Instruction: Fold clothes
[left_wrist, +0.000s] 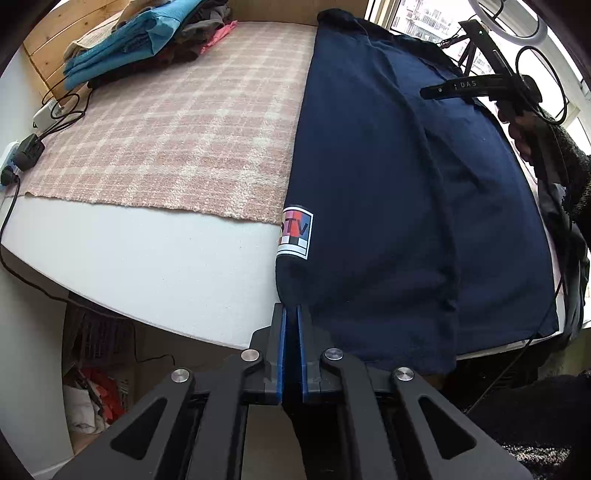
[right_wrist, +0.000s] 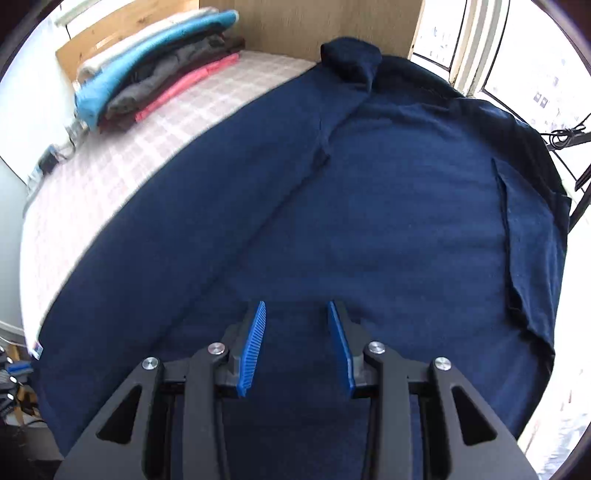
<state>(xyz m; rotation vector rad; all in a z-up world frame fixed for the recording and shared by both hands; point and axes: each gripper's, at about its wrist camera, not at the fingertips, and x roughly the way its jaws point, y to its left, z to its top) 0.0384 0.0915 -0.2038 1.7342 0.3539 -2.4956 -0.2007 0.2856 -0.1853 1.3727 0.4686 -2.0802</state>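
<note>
A navy blue shirt (left_wrist: 369, 166) lies spread over the right part of the bed, one long side folded over itself, with a small colour logo patch (left_wrist: 295, 232) near its front-left corner. My left gripper (left_wrist: 291, 310) is shut on the folded front corner of the shirt at the bed's near edge. A hand (left_wrist: 524, 129) holds my right gripper (left_wrist: 428, 91) over the far right of the shirt. In the right wrist view that gripper (right_wrist: 296, 306) stands open just above the shirt (right_wrist: 369, 221), nothing between its blue pads (right_wrist: 255, 343).
A pink plaid blanket (left_wrist: 184, 129) covers the white mattress (left_wrist: 147, 258). A stack of folded clothes (left_wrist: 140, 40) sits at the far left against a wooden headboard. Chargers and cables (left_wrist: 26, 151) lie at the left edge. A basket of clothes (left_wrist: 92, 398) stands below; ring lights (left_wrist: 517, 22) by the window.
</note>
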